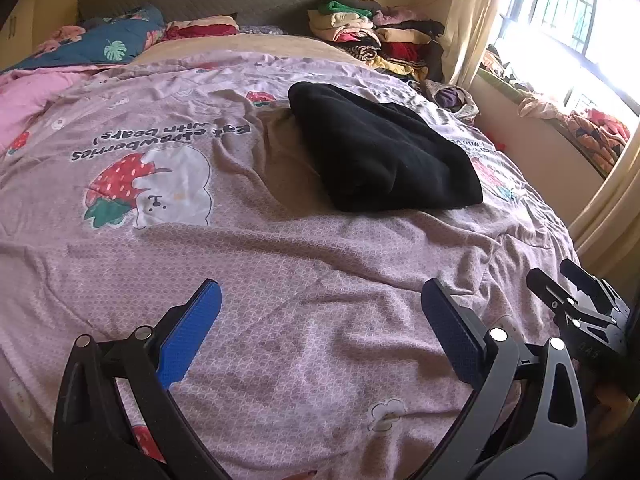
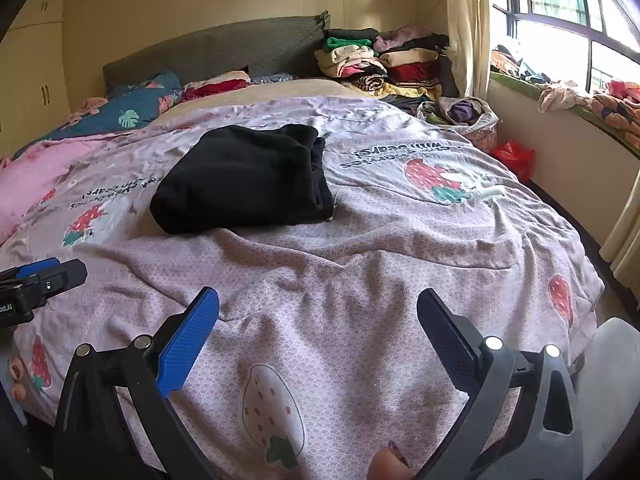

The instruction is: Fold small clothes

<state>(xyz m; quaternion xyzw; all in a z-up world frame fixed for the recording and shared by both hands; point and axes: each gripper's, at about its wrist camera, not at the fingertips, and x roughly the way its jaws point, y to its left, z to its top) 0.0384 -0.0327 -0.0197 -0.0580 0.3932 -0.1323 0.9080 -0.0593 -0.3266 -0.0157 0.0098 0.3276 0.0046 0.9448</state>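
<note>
While both my grippers hover spread wide and empty over the near edge of the lilac strawberry-print bedspread (image 1: pixel 304 264), the folded black fleece garment (image 1: pixel 380 148) lies well ahead at the bed's middle. From my left gripper (image 1: pixel 320 320) it sits ahead-right, from my right gripper (image 2: pixel 318 324) ahead-left, neither clearly nearer. It looks like a thick, soft, squared bundle, long axis slanting toward the headboard, seemingly already folded.

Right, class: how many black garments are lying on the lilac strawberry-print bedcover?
1: a folded black fleece garment lies mid-bed on the lilac strawberry-print bedcover, ahead of both open grippers. Others may be hidden in the clothes pile by the headboard.
</note>
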